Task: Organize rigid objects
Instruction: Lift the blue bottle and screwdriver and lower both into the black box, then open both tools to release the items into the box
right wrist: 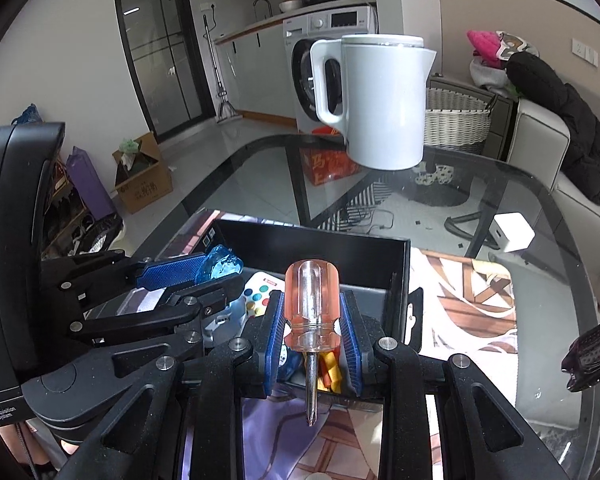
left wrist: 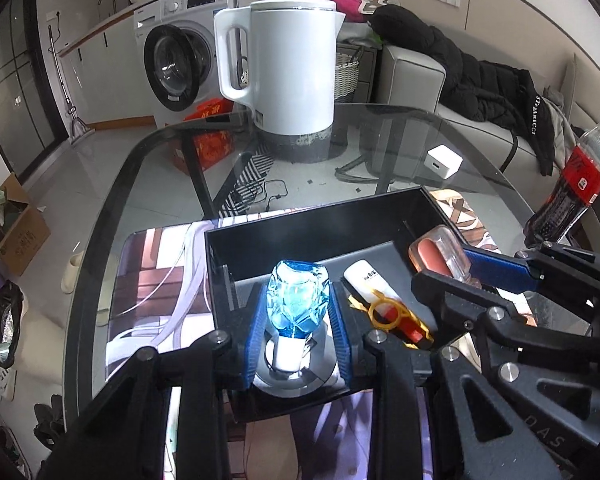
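Note:
My left gripper [left wrist: 298, 322] is shut on a blue faceted bottle [left wrist: 298, 300] with a white cap, held over the black box [left wrist: 300, 224]. My right gripper [right wrist: 312, 330] is shut on a stubby screwdriver [right wrist: 311, 308] with a clear orange handle, shaft pointing back toward the camera, above the box's near right part [right wrist: 320, 244]. In the left wrist view the right gripper [left wrist: 452, 276] holds the screwdriver handle [left wrist: 440, 254] at the box's right side. Inside the box lie a white tube [left wrist: 370, 278], a red and gold item [left wrist: 396, 316] and a card with coloured dots [right wrist: 258, 294].
The box sits on a printed mat [left wrist: 160, 280] on a glass table [left wrist: 380, 140]. A white kettle [left wrist: 288, 68] stands at the table's far side. A white charger cube [left wrist: 442, 162] lies to the right, and a cola bottle [left wrist: 576, 180] stands at the far right.

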A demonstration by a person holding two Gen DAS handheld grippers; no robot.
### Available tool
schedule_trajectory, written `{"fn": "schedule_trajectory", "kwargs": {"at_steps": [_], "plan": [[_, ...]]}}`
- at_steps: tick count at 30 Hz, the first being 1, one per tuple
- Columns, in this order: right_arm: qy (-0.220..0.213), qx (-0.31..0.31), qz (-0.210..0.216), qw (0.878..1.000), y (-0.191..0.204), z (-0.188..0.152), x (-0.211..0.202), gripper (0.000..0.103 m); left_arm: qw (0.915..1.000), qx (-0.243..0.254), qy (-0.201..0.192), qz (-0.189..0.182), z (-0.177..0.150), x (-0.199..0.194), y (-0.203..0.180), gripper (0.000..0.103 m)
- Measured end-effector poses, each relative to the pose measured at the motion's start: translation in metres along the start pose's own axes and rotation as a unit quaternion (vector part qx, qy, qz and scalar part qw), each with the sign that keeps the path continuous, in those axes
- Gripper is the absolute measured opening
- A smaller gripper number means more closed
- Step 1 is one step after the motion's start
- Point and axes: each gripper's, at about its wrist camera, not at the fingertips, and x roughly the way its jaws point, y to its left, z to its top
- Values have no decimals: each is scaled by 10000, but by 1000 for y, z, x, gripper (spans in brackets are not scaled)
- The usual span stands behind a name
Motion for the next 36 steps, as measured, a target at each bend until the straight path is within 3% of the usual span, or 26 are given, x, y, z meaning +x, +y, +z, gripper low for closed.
{"fn": "schedule_trajectory", "kwargs": {"at_steps": [10, 19, 24, 30, 36], "plan": [[319, 3, 25, 9995, -1, -7, 9, 26, 9990, 29, 424, -115, -3, 15, 1, 29], [528, 117, 144, 9984, -4, -12, 14, 27, 9989, 19, 437, -156, -4, 15, 0, 29], [500, 138, 121, 9986, -4, -10, 12, 27, 9993, -5, 307, -228, -3, 12, 1, 32], [318, 95, 35, 9994, -2, -7, 4, 30, 9996, -156, 75, -202, -1, 3, 8, 48], [-266, -72, -160, 9995, 3, -3, -21, 41, 9978, -158, -638, -128, 2, -26, 9, 54]]}}
